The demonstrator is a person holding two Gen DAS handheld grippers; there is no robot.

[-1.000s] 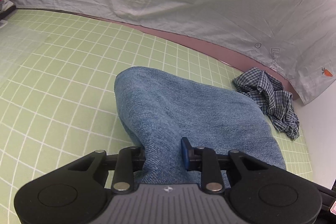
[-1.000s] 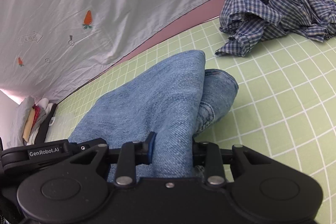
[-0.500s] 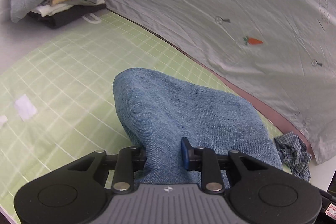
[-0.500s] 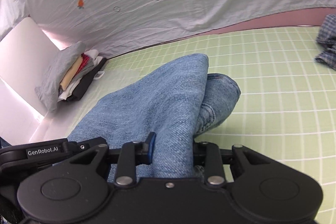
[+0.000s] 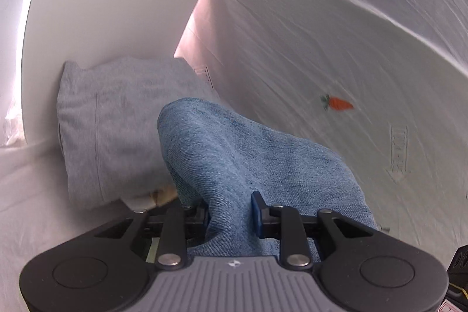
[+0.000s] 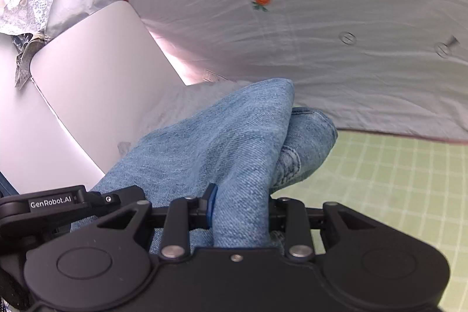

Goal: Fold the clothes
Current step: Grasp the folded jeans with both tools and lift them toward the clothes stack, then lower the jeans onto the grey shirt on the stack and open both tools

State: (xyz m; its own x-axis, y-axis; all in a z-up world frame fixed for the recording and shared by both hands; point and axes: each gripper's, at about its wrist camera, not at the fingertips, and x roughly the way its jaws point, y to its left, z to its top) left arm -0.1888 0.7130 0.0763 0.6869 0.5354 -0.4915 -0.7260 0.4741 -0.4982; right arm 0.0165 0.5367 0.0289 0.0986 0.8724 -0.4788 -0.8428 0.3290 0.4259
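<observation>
The biggest change is the backdrop: half a second ago the left wrist view looked across the green checked mat with the stack of folded clothes small in the upper left of the frame; now that stack's grey top garment [image 5: 117, 130] fills the middle left, right behind the jeans [image 5: 248, 160], and the mat is almost gone from that view; I judge that the folded jeans have been carried over to the stack and are about to be set on it, so this garment's folding looks finished and only the placing is left

The white cloth printed with carrots [image 5: 336, 48] hangs across the right and top of both views, blurred by motion; a white panel [image 5: 111, 5] rises in the upper left of the left wrist view, and reappears in the left of the right wrist view; the green mat [image 6: 395, 180] on the table shows only in the lower right of the right wrist view, beneath the hem end of the jeans

The jeans bulge forward as a folded bundle from both grippers; the left gripper [image 5: 229, 212] has its fingers pinching a thick fold of denim at bottom centre; the right gripper [image 6: 239, 209] likewise grips denim between its fingers, with a seamed edge [image 6: 288, 163] hanging just to the right
</observation>
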